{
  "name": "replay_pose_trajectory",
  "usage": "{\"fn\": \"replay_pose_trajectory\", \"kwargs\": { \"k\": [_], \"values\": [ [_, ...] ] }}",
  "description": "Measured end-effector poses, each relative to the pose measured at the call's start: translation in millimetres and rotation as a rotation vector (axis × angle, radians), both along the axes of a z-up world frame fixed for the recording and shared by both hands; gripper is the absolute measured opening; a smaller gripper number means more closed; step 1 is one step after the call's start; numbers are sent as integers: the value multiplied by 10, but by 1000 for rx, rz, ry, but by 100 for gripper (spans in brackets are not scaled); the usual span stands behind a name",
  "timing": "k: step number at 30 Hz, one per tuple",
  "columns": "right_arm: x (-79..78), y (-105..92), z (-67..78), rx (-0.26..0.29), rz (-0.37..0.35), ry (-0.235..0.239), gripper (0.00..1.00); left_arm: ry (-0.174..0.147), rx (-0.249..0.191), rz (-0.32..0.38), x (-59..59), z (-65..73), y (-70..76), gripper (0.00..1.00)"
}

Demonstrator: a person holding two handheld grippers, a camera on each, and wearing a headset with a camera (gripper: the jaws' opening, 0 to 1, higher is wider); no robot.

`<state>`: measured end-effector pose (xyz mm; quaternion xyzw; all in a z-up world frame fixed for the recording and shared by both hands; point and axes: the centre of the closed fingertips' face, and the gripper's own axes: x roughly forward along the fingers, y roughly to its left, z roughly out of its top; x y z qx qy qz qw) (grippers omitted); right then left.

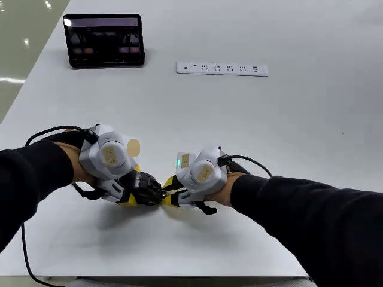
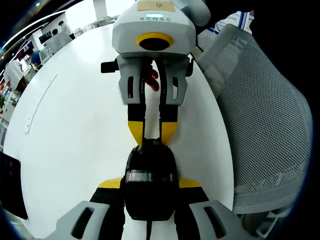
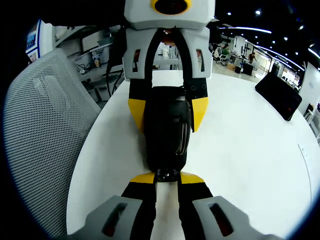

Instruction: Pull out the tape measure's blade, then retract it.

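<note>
White counter (image 1: 251, 131) underneath, tablet (image 1: 105, 39) and power strip (image 1: 221, 69) far off. Clamps black tape measure (image 3: 167, 122) in left claw (image 2: 150, 183), steadying case near front edge. Pinches its blade end with right claw (image 3: 167, 178), narrow, seemingly poised for pulling apart, with blade not yet out.

White worktable (image 1: 251, 119): matte, plain top, spans full width. Black tablet (image 1: 105, 40) propped upright at far left, screen lit. White power strip (image 1: 222, 69) lying flat at far centre, apart from tablet. Pale glossy floor (image 1: 21, 42) left of worktable, reflecting overhead lamps. Grey mesh chair (image 2: 260, 125) at near table edge. Ceiling dark; strip lights (image 3: 255, 30) lit. Further desks beyond, blurred.
</note>
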<state>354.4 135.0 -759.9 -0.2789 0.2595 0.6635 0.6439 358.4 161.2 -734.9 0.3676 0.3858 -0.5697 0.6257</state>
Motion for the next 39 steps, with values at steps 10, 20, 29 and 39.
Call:
{"fn": "replay_pose_trajectory", "kwargs": {
  "k": [10, 20, 29, 39],
  "values": [
    [5, -18, 10, -5, 8, -6, 9, -13, -1, 14, 2, 7, 11, 34],
    [30, -138, 10, -6, -15, 1, 9, -23, 0, 33, 13, 6, 22, 34],
    [43, -288, 21, -4, -39, 6, 9, -21, -3, 38, 15, 6, 31, 34],
    [34, -343, 32, -5, -53, 15, 9, -26, -5, 43, 2, 11, 31, 34]
  ]
}}
